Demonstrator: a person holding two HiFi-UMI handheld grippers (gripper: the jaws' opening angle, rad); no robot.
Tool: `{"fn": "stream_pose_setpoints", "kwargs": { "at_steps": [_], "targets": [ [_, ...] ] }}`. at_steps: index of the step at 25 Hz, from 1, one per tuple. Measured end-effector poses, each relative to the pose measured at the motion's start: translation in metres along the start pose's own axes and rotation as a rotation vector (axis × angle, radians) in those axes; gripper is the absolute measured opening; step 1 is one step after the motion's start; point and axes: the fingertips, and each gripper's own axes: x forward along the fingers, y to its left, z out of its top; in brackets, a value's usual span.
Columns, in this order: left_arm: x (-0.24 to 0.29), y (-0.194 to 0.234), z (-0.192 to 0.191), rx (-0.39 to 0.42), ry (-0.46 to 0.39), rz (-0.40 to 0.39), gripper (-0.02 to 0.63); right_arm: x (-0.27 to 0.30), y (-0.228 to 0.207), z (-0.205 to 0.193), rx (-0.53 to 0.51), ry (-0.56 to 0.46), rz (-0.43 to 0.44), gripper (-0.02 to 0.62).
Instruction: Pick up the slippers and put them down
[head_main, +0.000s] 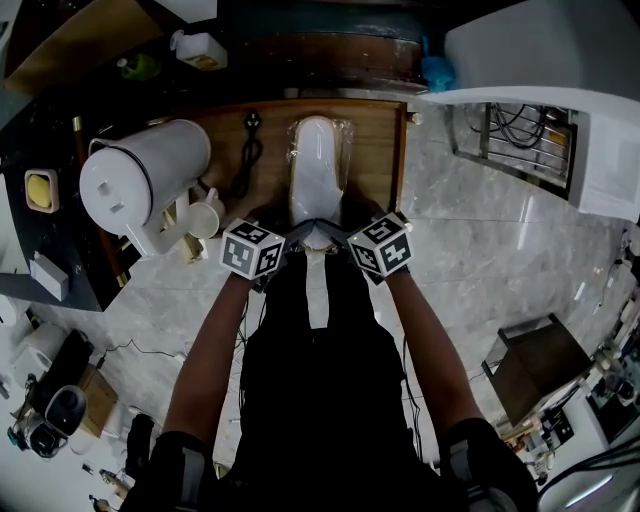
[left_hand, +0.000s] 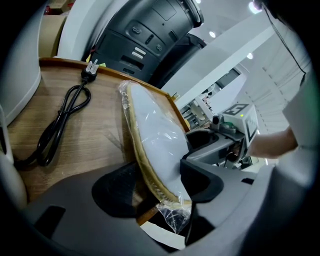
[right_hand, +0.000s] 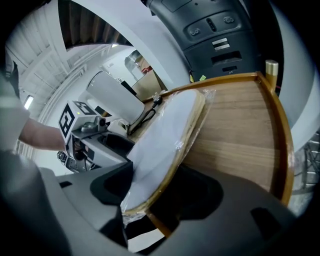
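A pair of white slippers (head_main: 318, 165) in a clear plastic wrap lies lengthwise on a rimmed wooden table (head_main: 375, 150), heel end toward me. My left gripper (head_main: 292, 236) and right gripper (head_main: 342, 234) meet at that heel end from either side. In the left gripper view the slippers (left_hand: 155, 140) run between the jaws of the left gripper (left_hand: 160, 182). The right gripper (right_hand: 157, 187) straddles the slippers (right_hand: 165, 140) the same way. On both, the pads sit close to the wrapped faces, and I see no squeeze on the wrap.
A large white jug (head_main: 140, 180) and a white cup (head_main: 205, 215) stand left of the table. A black power cable (head_main: 248, 150) lies on the wood beside the slippers. A dark machine (left_hand: 145, 35) rises behind the table's far rim. Marble floor lies to the right.
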Motion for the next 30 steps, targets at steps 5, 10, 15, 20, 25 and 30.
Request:
{"fn": "stream_pose_setpoints", "kwargs": {
  "at_steps": [5,10,15,20,25,30],
  "targets": [
    [0.002,0.0,0.0,-0.016,0.02,-0.016,0.262,0.0,0.0,0.002,0.027,-0.019,-0.018,0.271],
    [0.001,-0.002,0.001,-0.023,0.01,-0.026,0.262,-0.003,0.001,0.002,0.052,-0.04,-0.032,0.261],
    [0.0,-0.007,0.006,-0.007,-0.008,-0.026,0.262,-0.009,-0.001,0.004,0.082,-0.053,-0.025,0.256],
    [-0.002,-0.014,0.012,0.002,-0.008,-0.034,0.262,-0.017,-0.001,0.008,0.096,-0.059,-0.019,0.256],
    [-0.009,-0.02,0.02,0.006,-0.013,-0.036,0.262,-0.026,0.005,0.016,0.094,-0.068,-0.014,0.256],
    [-0.02,-0.026,0.026,0.004,-0.041,-0.032,0.262,-0.033,0.013,0.024,0.079,-0.075,-0.004,0.255]
  ]
}}
